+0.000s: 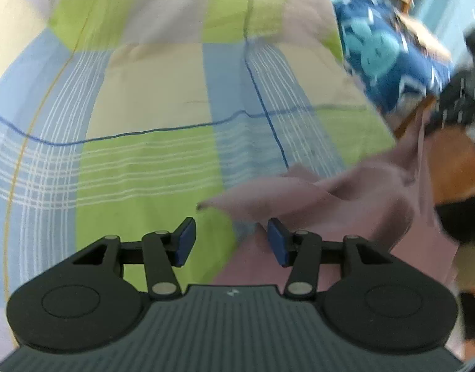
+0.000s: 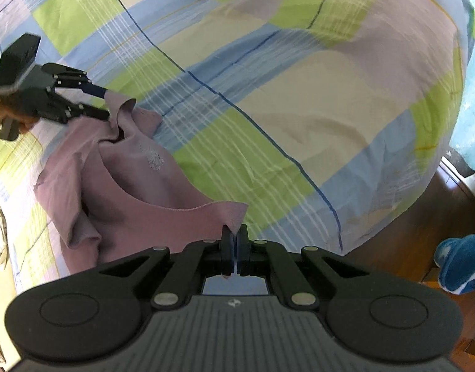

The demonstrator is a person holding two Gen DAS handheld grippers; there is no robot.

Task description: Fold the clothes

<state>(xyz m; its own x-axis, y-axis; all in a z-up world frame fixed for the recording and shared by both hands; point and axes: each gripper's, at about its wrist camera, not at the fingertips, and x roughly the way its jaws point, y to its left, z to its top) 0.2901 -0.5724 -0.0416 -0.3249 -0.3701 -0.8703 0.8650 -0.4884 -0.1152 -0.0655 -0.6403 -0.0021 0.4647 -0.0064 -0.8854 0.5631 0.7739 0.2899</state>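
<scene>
Your right gripper is pressed together, pinching a corner of the mauve shirt. The shirt lies crumpled on the checked bedsheet. Farther off, your left gripper stands spread at the shirt's far edge, not pressing it.

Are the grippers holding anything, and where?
The right gripper pinches a corner of the mauve cloth shirt. The left gripper is open, holding nothing.

Checked bedsheet, mauve garment on it
</scene>
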